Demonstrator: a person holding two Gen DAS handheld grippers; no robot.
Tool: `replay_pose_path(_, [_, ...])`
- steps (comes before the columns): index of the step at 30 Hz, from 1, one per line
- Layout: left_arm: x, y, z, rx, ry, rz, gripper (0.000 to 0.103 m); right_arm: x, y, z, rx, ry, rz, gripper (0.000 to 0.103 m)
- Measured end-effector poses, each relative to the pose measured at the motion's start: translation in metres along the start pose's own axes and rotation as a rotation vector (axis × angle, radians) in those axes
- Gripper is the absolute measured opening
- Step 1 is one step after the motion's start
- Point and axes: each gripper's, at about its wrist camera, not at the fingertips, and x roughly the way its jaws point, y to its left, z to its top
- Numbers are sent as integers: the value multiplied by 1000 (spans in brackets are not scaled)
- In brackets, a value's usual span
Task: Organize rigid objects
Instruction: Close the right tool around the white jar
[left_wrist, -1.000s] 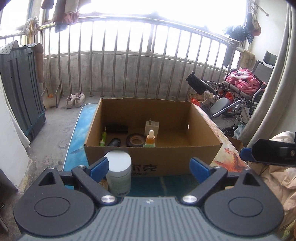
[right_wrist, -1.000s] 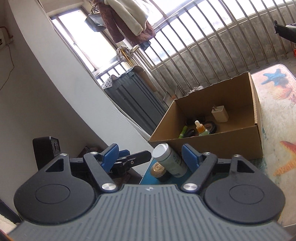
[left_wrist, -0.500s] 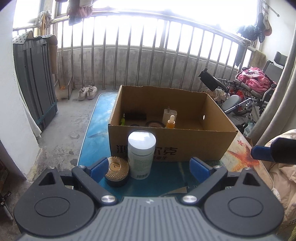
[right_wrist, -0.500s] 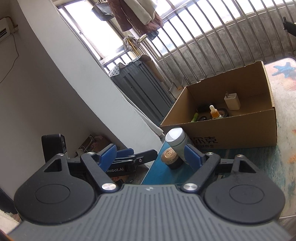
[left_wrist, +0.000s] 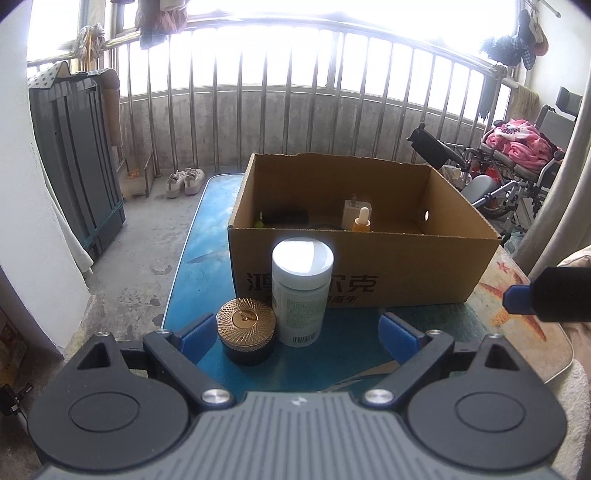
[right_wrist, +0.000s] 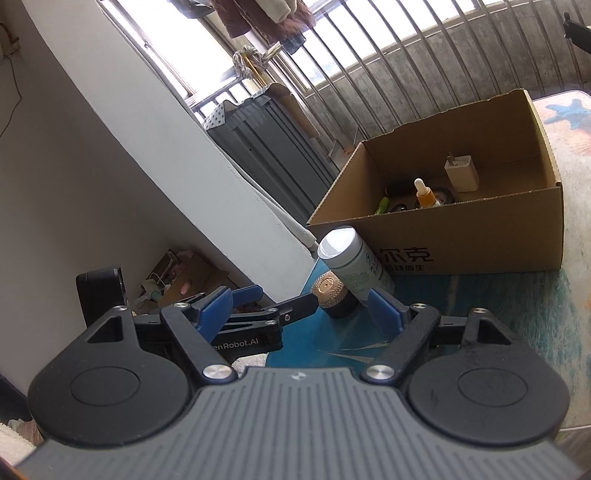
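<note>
Your left gripper (left_wrist: 295, 334) stood with its jaws spread wide and nothing pressed between the blue pads; the small dark jar with the gold ribbed lid (left_wrist: 246, 334) sat just inside its left pad (left_wrist: 192, 336), whether touching could not be told. Your right gripper (right_wrist: 301, 308) was likewise released, jaws wide, gripping nothing; in its own view the jar (right_wrist: 333, 293) and the white bottle (right_wrist: 352, 264) lay just ahead of its right pad (right_wrist: 382, 308).

The white bottle (left_wrist: 301, 295) stood upright on the blue tabletop (left_wrist: 351, 354), long axis vertical, white cap up, barcode label toward your left gripper. In the right wrist view it looked tilted, which matched that camera's own slant. The jar stood upright against the bottle's left side, lid up, apparently touching it.

Both stood just in front of the near wall of the open cardboard box (left_wrist: 406, 266), outside it. Inside the box: a white charger plug (left_wrist: 355, 214), an amber dropper bottle (left_wrist: 362, 221) upright, a green item (left_wrist: 259, 222) and a dark object (left_wrist: 286, 216) along the left. The box sat on the tabletop; railing bars (left_wrist: 295, 107) ran behind.
</note>
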Motion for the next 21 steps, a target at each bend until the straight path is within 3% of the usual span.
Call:
replay_pose_path(12, [34,-6,5,72,-43,1,92,58,-9,21,-12,34,-27,79])
replay_pose_path(21, [64,-8,14,70,-41,-13,76,111,-19,43,-68,74,-55,66])
